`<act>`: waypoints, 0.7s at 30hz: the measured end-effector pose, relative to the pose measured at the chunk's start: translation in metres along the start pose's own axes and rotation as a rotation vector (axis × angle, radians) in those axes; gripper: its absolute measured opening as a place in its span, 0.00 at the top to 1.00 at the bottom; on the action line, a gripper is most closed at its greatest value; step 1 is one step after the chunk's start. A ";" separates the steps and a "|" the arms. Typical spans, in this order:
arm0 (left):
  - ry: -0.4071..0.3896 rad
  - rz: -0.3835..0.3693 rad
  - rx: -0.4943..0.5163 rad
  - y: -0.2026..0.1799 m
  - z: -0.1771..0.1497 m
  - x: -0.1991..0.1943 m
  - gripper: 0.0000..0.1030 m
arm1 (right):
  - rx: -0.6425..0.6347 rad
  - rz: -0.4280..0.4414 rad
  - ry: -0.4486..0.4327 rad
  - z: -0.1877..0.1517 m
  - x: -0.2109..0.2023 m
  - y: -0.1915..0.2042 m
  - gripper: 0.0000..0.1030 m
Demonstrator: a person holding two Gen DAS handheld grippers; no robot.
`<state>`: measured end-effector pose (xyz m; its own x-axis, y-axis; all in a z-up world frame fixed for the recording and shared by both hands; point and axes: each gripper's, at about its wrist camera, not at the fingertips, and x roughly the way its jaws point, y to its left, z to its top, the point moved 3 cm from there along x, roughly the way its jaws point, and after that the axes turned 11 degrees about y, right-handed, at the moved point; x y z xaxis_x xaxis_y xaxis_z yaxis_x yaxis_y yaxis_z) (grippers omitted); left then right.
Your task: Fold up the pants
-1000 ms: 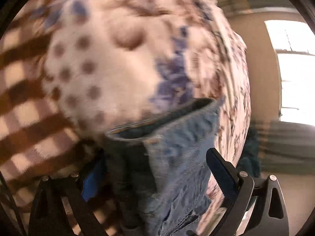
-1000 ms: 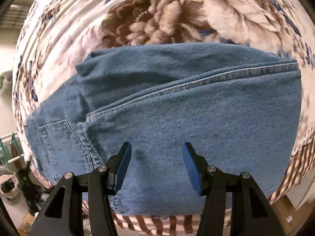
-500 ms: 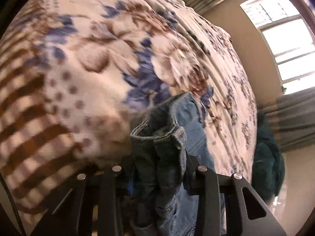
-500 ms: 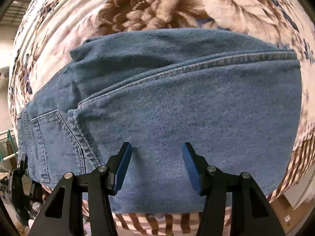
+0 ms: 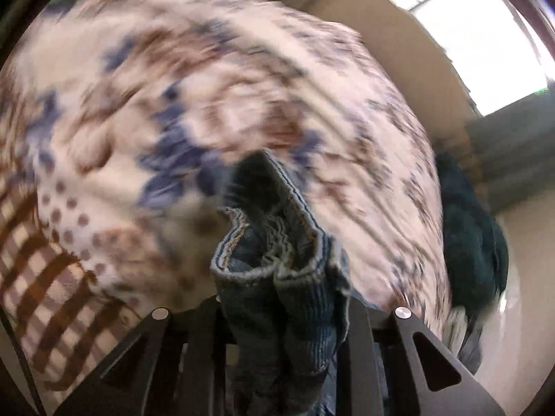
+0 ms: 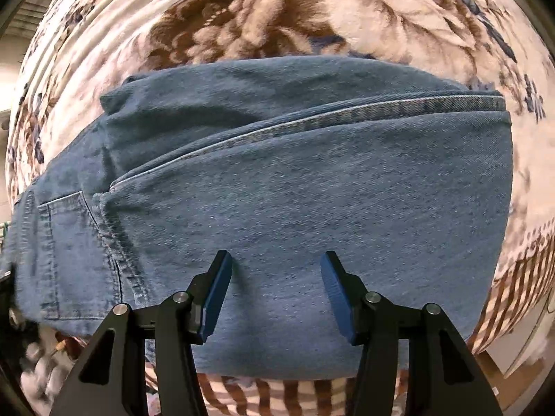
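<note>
Floral blanket beneath, apparently unobstructed. Folded jeans: left gripper clamps bunched waistband; right gripper spread, empty.

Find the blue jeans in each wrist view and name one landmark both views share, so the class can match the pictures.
Left wrist view: the jeans sit low at centre, a bunched denim edge clamped in the left tongs.
Right wrist view: the jeans lie folded across the middle of the picture, above the open right tongs.
Shared landmark: the floral blanket, with its brown checked border, under the jeans.
</note>
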<state>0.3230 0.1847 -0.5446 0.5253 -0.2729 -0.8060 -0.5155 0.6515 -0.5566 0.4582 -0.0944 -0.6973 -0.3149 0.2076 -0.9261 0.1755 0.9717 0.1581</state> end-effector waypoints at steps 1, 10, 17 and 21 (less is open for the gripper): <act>0.004 0.001 0.055 -0.023 -0.008 -0.008 0.83 | -0.004 0.004 -0.001 -0.001 0.000 -0.002 0.45; 0.069 -0.076 0.303 -0.161 -0.085 -0.013 0.84 | 0.009 0.057 -0.049 -0.021 -0.034 -0.079 0.45; 0.297 -0.003 0.526 -0.238 -0.209 0.070 0.85 | 0.112 0.068 -0.073 -0.049 -0.054 -0.185 0.45; 0.411 0.164 0.554 -0.225 -0.250 0.135 0.85 | 0.181 0.045 -0.061 -0.049 -0.059 -0.260 0.45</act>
<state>0.3404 -0.1756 -0.5784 0.1158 -0.3144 -0.9422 -0.0884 0.9416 -0.3250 0.3859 -0.3537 -0.6667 -0.2471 0.2380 -0.9393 0.3544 0.9244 0.1409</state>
